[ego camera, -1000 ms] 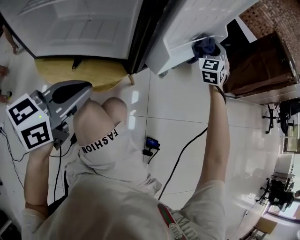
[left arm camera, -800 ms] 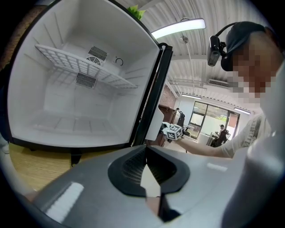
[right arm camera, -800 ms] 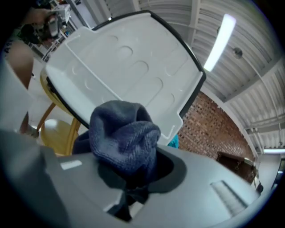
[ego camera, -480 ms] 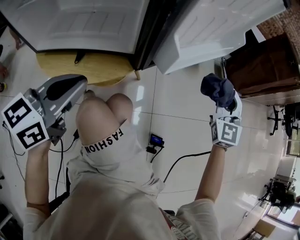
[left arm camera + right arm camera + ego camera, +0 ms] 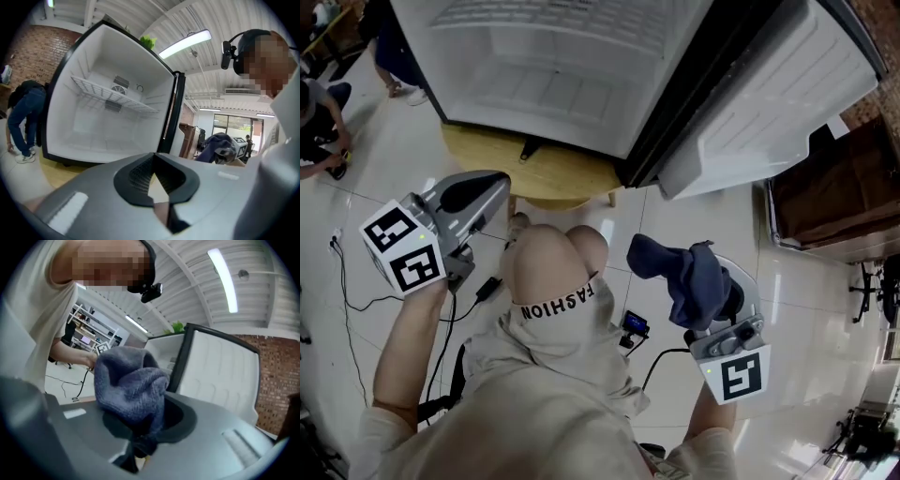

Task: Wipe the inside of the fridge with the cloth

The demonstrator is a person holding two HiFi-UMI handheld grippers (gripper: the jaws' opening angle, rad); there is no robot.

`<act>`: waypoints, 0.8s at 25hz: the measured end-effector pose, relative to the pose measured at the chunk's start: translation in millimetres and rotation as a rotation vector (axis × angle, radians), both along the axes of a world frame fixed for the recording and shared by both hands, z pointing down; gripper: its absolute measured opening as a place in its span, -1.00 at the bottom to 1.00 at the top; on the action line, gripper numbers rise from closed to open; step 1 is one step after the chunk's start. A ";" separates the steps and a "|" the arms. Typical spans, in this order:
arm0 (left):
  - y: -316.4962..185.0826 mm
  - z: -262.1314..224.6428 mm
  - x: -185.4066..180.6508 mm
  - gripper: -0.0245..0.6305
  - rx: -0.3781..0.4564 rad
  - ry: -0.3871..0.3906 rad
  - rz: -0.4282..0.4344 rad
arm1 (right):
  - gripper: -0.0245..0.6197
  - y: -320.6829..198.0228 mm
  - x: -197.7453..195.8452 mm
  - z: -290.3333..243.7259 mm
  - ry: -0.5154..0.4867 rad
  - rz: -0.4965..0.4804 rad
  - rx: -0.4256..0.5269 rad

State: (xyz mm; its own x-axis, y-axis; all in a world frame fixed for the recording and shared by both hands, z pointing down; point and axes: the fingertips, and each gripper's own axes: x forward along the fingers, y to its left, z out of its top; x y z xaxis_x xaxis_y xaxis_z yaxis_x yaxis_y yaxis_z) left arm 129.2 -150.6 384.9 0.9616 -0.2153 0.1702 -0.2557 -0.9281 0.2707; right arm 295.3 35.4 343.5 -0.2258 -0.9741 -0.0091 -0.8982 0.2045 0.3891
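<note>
The fridge [image 5: 553, 84] stands open on a low stand, its white inside bare except for a wire shelf [image 5: 108, 93]. Its door [image 5: 769, 103] is swung out to the right. A dark blue cloth [image 5: 684, 277] hangs bunched from my right gripper [image 5: 701, 302], which is shut on it, held low beside the person's knee and apart from the fridge. In the right gripper view the cloth [image 5: 129, 385] piles over the jaws. My left gripper [image 5: 490, 190] is shut and empty, pointing at the fridge from the left. The left gripper view looks straight into the fridge interior [image 5: 103, 126].
A round wooden stand [image 5: 544, 173] carries the fridge. A brown wooden cabinet [image 5: 834, 206] is at the right, behind the door. Cables [image 5: 356, 281] and a small device [image 5: 635, 325] lie on the white tiled floor. Another person [image 5: 23, 117] bends at the left.
My right gripper has pulled the cloth off the fridge door and swung down and back towards the person's knee. The head view now takes in more of the fridge interior. The left gripper has shifted a little.
</note>
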 end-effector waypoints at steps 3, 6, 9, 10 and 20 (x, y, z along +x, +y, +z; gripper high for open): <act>-8.1 0.8 -13.2 -0.91 0.000 0.008 -0.043 | -0.72 -19.9 -42.2 -2.2 0.017 -0.063 0.006; -1.4 6.4 -15.8 -0.91 0.126 0.006 -0.019 | -0.72 -42.9 -69.9 -0.7 0.022 -0.088 -0.039; 16.6 3.4 -9.4 -0.91 0.138 0.051 0.058 | -0.72 -57.3 -90.5 -15.8 -0.005 -0.097 -0.045; 22.8 0.3 -8.5 -0.91 0.122 0.074 0.080 | -0.72 -61.1 -94.9 -20.9 -0.012 -0.091 -0.037; 30.1 -14.0 -19.6 -0.91 0.148 0.092 0.097 | -0.72 -137.9 -80.6 -30.3 -0.169 0.149 -0.073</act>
